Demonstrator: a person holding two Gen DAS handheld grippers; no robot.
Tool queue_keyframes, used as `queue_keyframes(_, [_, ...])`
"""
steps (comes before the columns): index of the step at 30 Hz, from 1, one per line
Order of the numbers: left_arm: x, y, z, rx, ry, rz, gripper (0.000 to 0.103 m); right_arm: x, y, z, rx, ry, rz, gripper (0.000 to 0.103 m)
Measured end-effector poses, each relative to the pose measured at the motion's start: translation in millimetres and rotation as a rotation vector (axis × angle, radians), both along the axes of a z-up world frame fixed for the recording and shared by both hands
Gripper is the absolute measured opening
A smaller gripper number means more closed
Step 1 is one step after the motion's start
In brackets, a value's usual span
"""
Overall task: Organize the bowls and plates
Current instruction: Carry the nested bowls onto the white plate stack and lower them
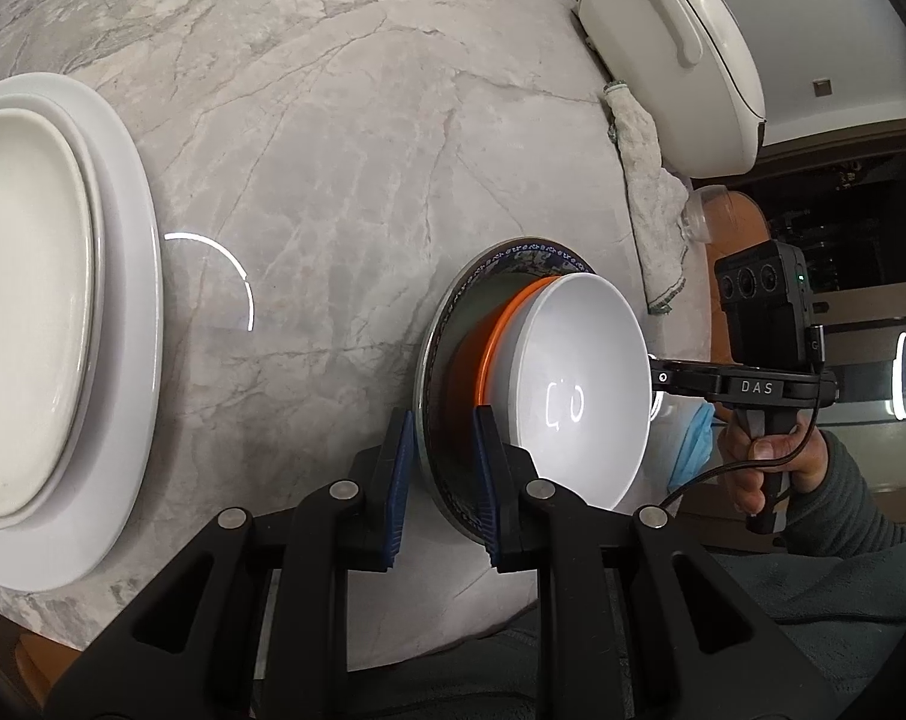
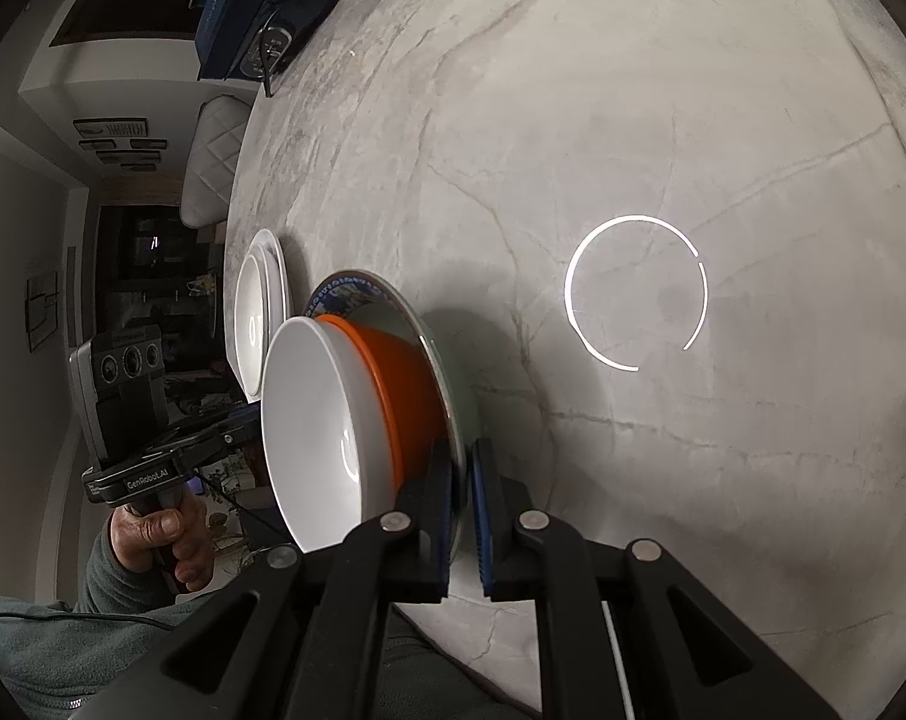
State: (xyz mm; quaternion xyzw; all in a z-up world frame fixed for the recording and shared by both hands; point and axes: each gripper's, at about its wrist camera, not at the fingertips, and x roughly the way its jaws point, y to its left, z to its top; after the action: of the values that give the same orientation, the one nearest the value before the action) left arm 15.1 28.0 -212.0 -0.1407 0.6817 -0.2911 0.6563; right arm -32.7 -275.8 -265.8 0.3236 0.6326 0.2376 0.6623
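A blue-patterned plate [image 1: 531, 253] carries an orange bowl [image 1: 501, 324] with a white bowl [image 1: 573, 372] nested in it. My left gripper [image 1: 442, 420] is shut on the near rim of this plate, one blue pad on each face. From the opposite side, my right gripper [image 2: 462, 447] is shut on the rim of the same patterned plate [image 2: 345, 291], beside the orange bowl [image 2: 411, 372] and white bowl [image 2: 315, 408]. Whether the plate rests on the table I cannot tell. A stack of white plates [image 1: 123, 300] lies to the left, apart from the grippers.
The marble table [image 1: 333, 150] spreads beyond the stack. A white lidded cooker [image 1: 669, 48], a crumpled cloth [image 1: 651, 198] and a blue face mask [image 1: 693, 438] sit along the table's right edge. A dark blue appliance [image 2: 261, 6] stands at the far edge. A person's hand [image 1: 765, 462] grips the right tool's handle.
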Motion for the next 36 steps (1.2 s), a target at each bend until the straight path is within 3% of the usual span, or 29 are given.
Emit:
queue_keyframes(11, [-0.2,11.2,15.8,0.005,-0.026,0.007,0.017,2.0,8.2,9.2,-0.003,-0.008,0.009,0.011])
queue_keyframes(18, [-2.2,32.0,42.7,-0.003,-0.051,0.039,0.017,9.1,20.2,25.0,0.000,-0.029,0.026,0.011])
queue_keyframes(36, [4.6,157.2,97.2,0.028,-0.105,0.218,0.017,58.8,131.5,69.1,0.022,-0.088,0.198,0.011])
